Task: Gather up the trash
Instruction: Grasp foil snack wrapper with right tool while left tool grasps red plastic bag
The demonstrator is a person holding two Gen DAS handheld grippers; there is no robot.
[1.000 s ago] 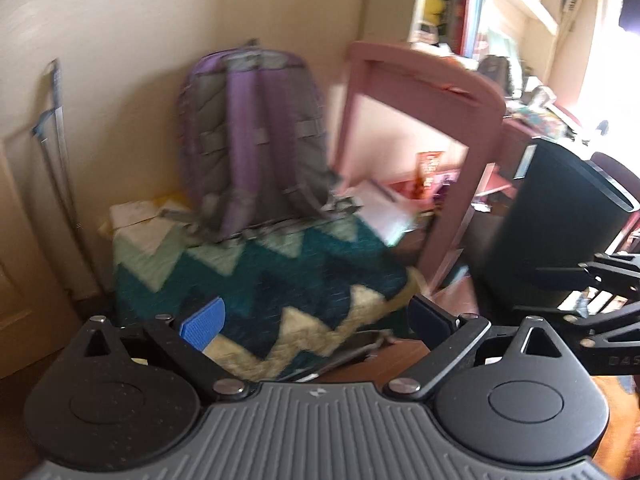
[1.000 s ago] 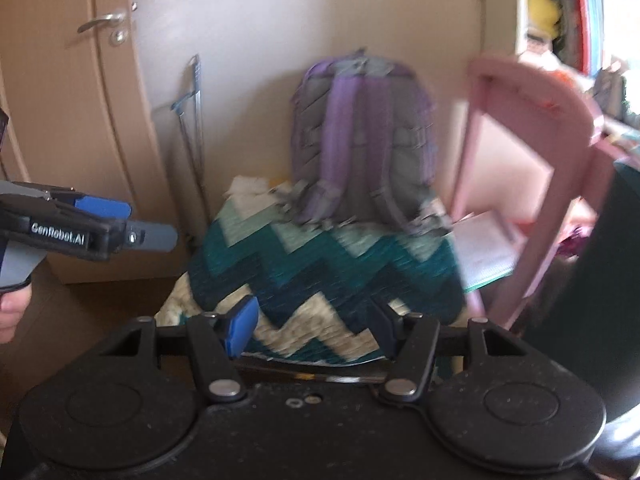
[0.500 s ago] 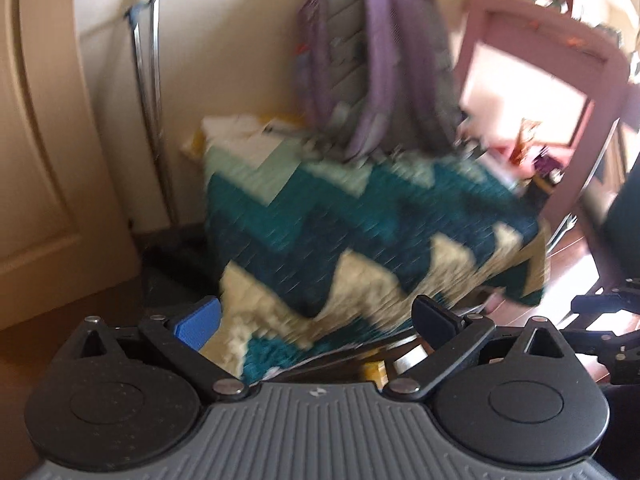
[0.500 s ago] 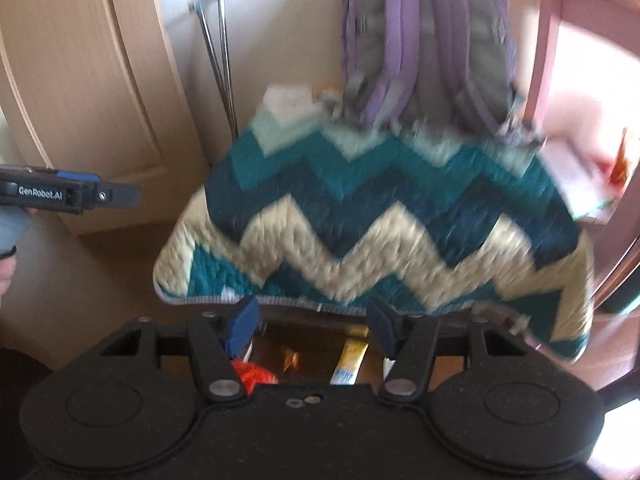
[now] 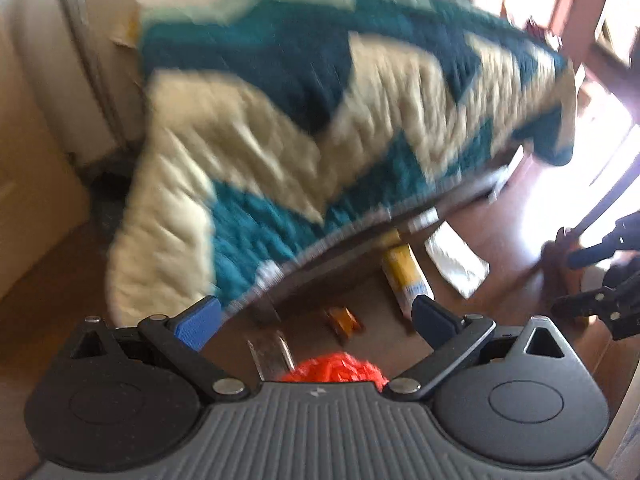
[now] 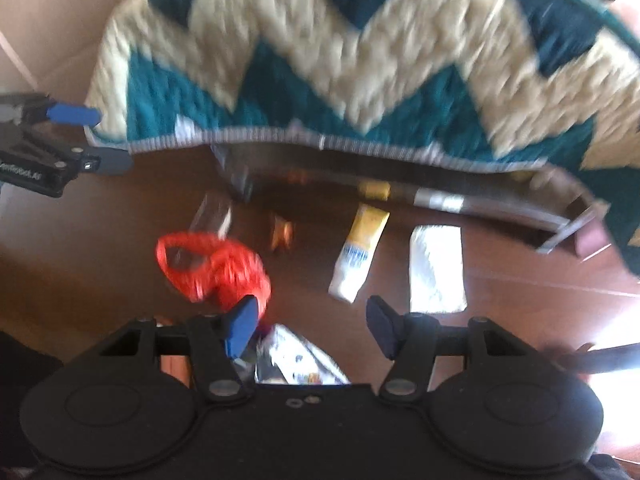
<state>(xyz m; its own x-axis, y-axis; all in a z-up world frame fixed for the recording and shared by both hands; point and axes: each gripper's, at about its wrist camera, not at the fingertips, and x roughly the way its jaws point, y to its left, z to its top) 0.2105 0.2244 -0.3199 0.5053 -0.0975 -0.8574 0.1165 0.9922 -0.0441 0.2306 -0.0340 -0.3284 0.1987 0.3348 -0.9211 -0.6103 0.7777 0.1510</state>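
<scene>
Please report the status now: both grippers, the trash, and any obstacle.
Left gripper open, empty. Right gripper open, empty. Trash on floor: red net bag, yellow tube, white wrapper, foil packet. Zigzag blanket overhangs behind.

Motion blurs the zigzag blanket (image 6: 360, 60); silver wrapper (image 6: 296, 356) partly hidden.

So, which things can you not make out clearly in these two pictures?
- Print on the yellow-white tube: motion blur in both wrist views.
- Small orange item: too blurred to identify.
- Silvery wrapper: cut off by the right gripper body.
- Red mesh: mostly hidden by the left gripper body.
- Space under the zigzag blanket: dark, covered.
</scene>
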